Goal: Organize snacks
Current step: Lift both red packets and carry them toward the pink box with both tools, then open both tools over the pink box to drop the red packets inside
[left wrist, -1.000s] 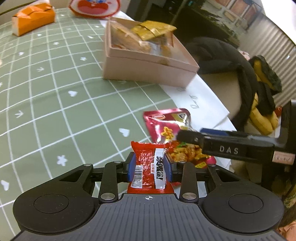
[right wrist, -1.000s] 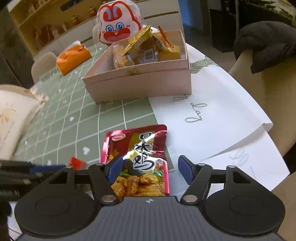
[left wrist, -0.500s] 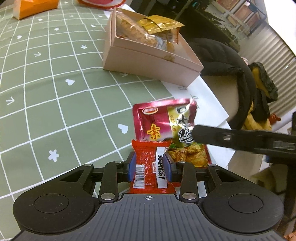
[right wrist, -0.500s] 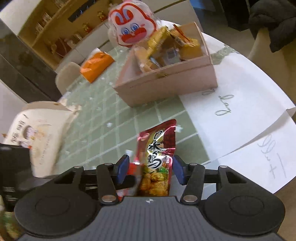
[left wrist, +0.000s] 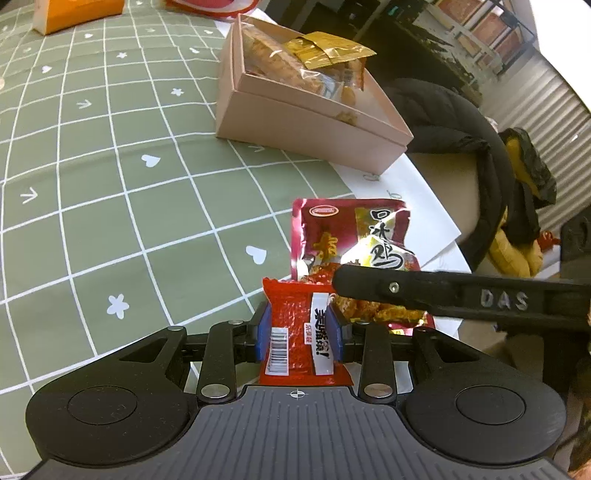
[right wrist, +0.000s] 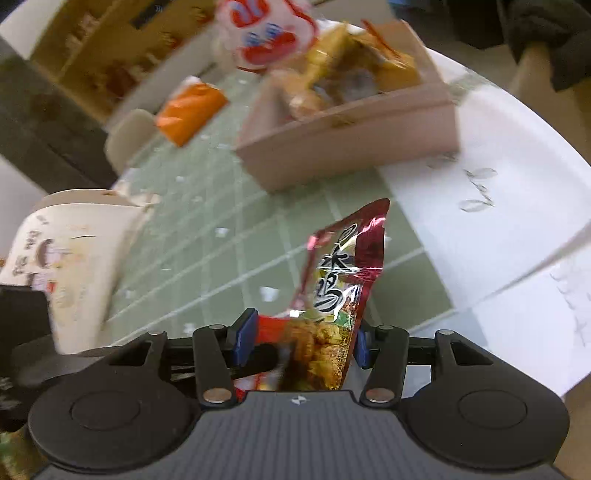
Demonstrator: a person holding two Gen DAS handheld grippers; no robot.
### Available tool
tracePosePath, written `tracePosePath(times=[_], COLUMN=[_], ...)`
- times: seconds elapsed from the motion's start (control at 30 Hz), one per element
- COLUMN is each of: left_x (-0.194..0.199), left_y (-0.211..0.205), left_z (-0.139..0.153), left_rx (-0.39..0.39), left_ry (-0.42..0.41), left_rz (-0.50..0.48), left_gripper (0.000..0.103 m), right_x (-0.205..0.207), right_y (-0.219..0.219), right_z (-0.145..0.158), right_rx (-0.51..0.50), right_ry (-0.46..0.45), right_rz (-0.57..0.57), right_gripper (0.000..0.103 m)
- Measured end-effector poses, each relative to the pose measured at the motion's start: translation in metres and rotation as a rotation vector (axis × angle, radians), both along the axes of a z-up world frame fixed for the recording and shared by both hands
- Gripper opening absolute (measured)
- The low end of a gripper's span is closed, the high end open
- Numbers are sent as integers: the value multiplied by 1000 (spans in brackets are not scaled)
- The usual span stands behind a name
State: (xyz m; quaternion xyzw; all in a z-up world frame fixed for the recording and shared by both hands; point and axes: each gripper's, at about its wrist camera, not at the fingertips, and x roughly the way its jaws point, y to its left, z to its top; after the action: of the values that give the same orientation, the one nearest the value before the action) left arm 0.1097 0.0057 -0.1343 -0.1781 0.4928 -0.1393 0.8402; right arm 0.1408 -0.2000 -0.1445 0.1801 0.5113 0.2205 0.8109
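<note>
Snacks in both tools now, and we are watching the change unfold. Our left gripper (left wrist: 298,328) is clamping its blue pads (left wrist: 261,330) on the small red packet (left wrist: 300,332), barcode facing us, exactly as it was a second ago. Our right gripper (right wrist: 301,339) is the story: a second ago its jaws were spread wide over the flat chicken snack pouch (right wrist: 338,291) on the tablecloth; now they are narrowed onto it, and the pouch is rising, tilted and creased, its top corner pointing up toward the box. Seen from the left wrist, that same pouch (left wrist: 354,254) is buckling, with the right tool's black finger (left wrist: 436,291) crossing over its lower half, just beside the red packet.

We are seeing the pink box (left wrist: 306,129) sitting further ahead on the green grid tablecloth (left wrist: 110,184), already loaded with wrapped snacks, a gold wrapper (left wrist: 325,50) sticking out on top. White paper sheets (right wrist: 498,221) are lying to the right of the pouch. The right view is blurring, with the orange pack (right wrist: 190,107) and the red-and-white bag (right wrist: 266,33) smeared beyond the box.
</note>
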Motion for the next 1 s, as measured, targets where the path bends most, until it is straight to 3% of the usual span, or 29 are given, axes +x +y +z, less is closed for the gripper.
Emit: tracePosePath(times=[0.2, 0.37, 0.43, 0.63, 0.87, 1.0], left_x=[-1, -4, -8, -25, -22, 3], left_y=[-5, -8, -10, -22, -21, -11], left_z=[0, 4, 8, 28, 61, 105], left_rx=[34, 68, 94, 165, 112, 89], left_ry=[-12, -17, -33, -113, -197, -319], left_rz=[-28, -32, -43, -112, -115, -89], left_gripper=[37, 36, 36, 36, 36, 36], right_x=[21, 31, 25, 1, -13, -11], right_y=[-8, -5, -3, -13, -44, -58], right_z=[-13, -13, -4, 27, 63, 96], right_rx=[56, 67, 64, 18, 7, 18], right_ry=[36, 36, 4, -83, -143, -223], right_rz=[-23, -25, -4, 3, -39, -62], right_gripper=[52, 25, 20, 17, 15, 15])
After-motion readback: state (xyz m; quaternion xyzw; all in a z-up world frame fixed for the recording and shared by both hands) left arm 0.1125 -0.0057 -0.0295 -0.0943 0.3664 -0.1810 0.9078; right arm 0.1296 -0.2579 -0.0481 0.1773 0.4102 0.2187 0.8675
